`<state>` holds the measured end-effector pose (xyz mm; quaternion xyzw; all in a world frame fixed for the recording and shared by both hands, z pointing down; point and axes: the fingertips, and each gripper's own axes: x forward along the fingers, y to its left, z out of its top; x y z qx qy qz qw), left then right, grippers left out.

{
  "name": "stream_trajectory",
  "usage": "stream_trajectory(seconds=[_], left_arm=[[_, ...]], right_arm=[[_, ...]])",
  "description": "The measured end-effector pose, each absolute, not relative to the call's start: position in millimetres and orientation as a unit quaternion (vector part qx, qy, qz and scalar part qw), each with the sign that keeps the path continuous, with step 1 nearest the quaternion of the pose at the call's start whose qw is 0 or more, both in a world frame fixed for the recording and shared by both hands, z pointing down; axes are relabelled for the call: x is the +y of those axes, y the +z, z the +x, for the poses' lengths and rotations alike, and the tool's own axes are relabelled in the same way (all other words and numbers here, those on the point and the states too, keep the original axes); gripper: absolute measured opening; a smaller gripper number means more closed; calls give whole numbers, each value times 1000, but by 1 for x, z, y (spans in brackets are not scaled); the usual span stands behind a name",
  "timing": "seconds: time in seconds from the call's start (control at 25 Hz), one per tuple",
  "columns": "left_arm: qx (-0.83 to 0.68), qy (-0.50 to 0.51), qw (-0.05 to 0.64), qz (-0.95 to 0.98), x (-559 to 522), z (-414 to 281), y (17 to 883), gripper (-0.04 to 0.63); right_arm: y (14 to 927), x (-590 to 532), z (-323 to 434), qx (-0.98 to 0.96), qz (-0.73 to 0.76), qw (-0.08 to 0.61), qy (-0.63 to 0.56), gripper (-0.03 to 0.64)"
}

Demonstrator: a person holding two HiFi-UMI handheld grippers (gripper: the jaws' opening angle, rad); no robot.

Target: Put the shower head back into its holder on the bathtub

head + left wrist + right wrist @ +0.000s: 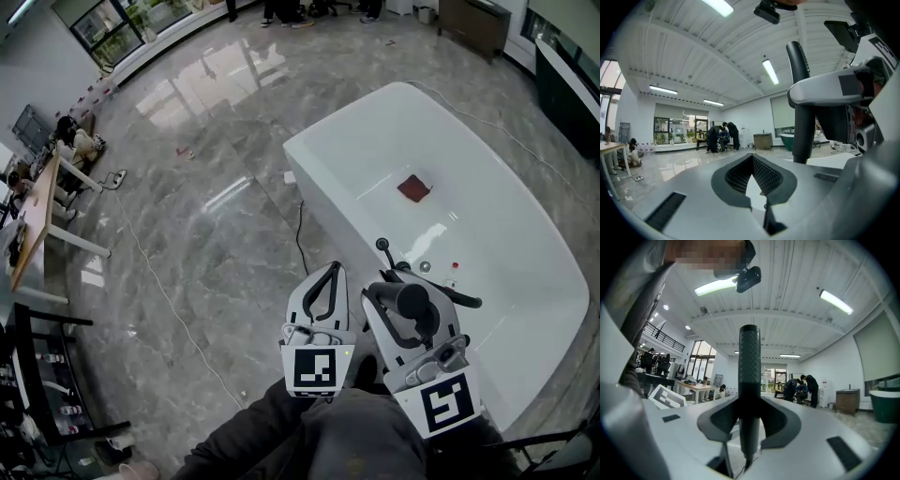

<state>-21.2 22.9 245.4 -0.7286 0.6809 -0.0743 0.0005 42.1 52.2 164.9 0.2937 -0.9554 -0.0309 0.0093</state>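
The white bathtub (487, 216) stands at the right in the head view. Black fittings (386, 253) rise from its near rim; which of them is the holder I cannot tell. My right gripper (409, 292) is shut on the black shower head (413, 302) just before that rim. In the right gripper view its ribbed handle (749, 371) stands upright between the pads, with my right gripper (749, 427) clamped round it. My left gripper (324, 274) hangs beside it to the left, shut and empty. The left gripper view shows the left gripper (753, 183) with pads together, and the handle (802, 108) to its right.
A red-brown cloth (413, 187) lies on the tub's floor, with small round fittings (425, 267) near the close end. A black cable (300, 234) runs over the glossy grey floor beside the tub. Tables (37, 220) stand far left. People (719, 137) are grouped far off.
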Motion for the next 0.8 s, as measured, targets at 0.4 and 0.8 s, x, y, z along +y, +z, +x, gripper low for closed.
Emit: stream_trajectory(seconds=[0.4, 0.8], left_arm=[[651, -38, 2, -759, -37, -49, 233, 3], [643, -15, -4, -766, -62, -64, 223, 3]], right_arm=[[132, 6, 9, -940, 335, 19, -63, 140], [94, -18, -15, -940, 330, 8, -84, 140]])
